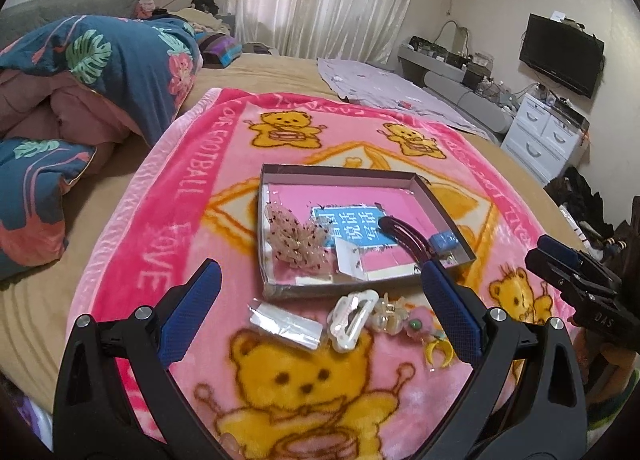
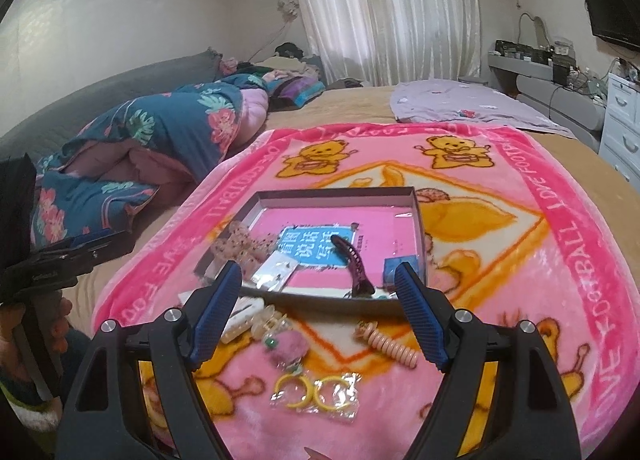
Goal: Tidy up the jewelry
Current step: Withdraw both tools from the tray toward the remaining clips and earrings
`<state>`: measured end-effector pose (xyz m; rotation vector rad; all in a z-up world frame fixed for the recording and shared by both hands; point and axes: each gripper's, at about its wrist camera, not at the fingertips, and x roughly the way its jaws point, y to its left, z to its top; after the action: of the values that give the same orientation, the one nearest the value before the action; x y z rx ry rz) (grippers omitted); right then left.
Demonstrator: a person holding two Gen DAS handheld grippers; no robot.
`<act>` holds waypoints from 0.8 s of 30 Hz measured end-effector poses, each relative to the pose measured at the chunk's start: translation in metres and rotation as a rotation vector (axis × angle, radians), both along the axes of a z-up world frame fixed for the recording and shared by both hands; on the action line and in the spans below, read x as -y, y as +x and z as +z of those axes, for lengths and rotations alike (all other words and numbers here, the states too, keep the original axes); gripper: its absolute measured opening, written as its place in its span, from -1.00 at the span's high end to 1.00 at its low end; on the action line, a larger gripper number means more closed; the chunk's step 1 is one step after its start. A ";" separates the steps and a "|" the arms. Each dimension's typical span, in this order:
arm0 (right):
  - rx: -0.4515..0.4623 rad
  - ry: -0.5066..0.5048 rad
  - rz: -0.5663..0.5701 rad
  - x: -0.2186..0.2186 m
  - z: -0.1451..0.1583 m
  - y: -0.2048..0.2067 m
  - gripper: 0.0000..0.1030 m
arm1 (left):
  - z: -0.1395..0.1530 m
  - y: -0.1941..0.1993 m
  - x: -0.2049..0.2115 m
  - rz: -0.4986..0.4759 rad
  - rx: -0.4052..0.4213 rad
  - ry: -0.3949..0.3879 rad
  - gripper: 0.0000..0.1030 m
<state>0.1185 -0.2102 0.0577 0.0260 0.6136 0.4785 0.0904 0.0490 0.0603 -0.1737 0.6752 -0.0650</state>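
Note:
A shallow grey box (image 1: 436, 199) (image 2: 416, 215) lies on a pink bear blanket (image 1: 180, 199) on the bed. Inside it are a lacy pink hair bow (image 1: 294, 238), a dark maroon hair clip (image 1: 404, 238) (image 2: 354, 260), a small plastic packet (image 1: 352, 260) and a small blue box (image 1: 442, 240). In front of the box lie a clear packet (image 1: 286, 324), a white hair clip (image 1: 352, 316), a pink pompom piece (image 2: 290, 344), yellow hoop earrings in a bag (image 2: 316, 392) and a peach spiral clip (image 2: 390, 342). My left gripper (image 1: 324, 276) and right gripper (image 2: 320, 280) are both open and empty above these items.
A folded blue floral quilt (image 1: 100, 71) lies at the left. A lilac sheet (image 1: 384, 79) lies at the far right of the bed. White drawers (image 1: 548, 131) and a TV (image 1: 560, 55) stand at the right wall.

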 end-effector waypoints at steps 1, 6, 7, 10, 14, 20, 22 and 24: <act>-0.001 -0.006 0.006 -0.002 -0.001 -0.002 -0.51 | -0.001 -0.002 0.001 -0.001 -0.003 0.003 -0.81; -0.013 -0.020 0.023 -0.004 -0.005 -0.008 -0.51 | -0.007 -0.006 0.005 -0.007 -0.018 0.018 -0.81; -0.016 -0.022 0.025 -0.005 -0.006 -0.009 -0.51 | -0.009 -0.007 0.006 -0.009 -0.022 0.020 -0.81; -0.024 -0.031 0.032 -0.007 -0.009 -0.010 -0.51 | -0.014 -0.008 0.007 -0.011 -0.034 0.025 -0.81; -0.035 -0.050 0.048 -0.011 -0.014 -0.012 -0.51 | -0.019 -0.010 0.009 -0.010 -0.044 0.043 -0.81; -0.053 -0.079 0.076 -0.021 -0.023 -0.015 -0.51 | -0.030 -0.013 0.011 -0.020 -0.072 0.054 -0.81; -0.058 -0.085 0.083 -0.024 -0.026 -0.014 -0.51 | -0.036 -0.014 0.009 -0.018 -0.084 0.057 -0.81; -0.065 -0.089 0.090 -0.026 -0.029 -0.014 -0.51 | -0.042 -0.014 0.008 -0.015 -0.098 0.059 -0.81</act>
<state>0.1048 -0.1840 0.0288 -0.0711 0.7011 0.5387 0.0763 0.0410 0.0184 -0.1156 0.7757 -0.0514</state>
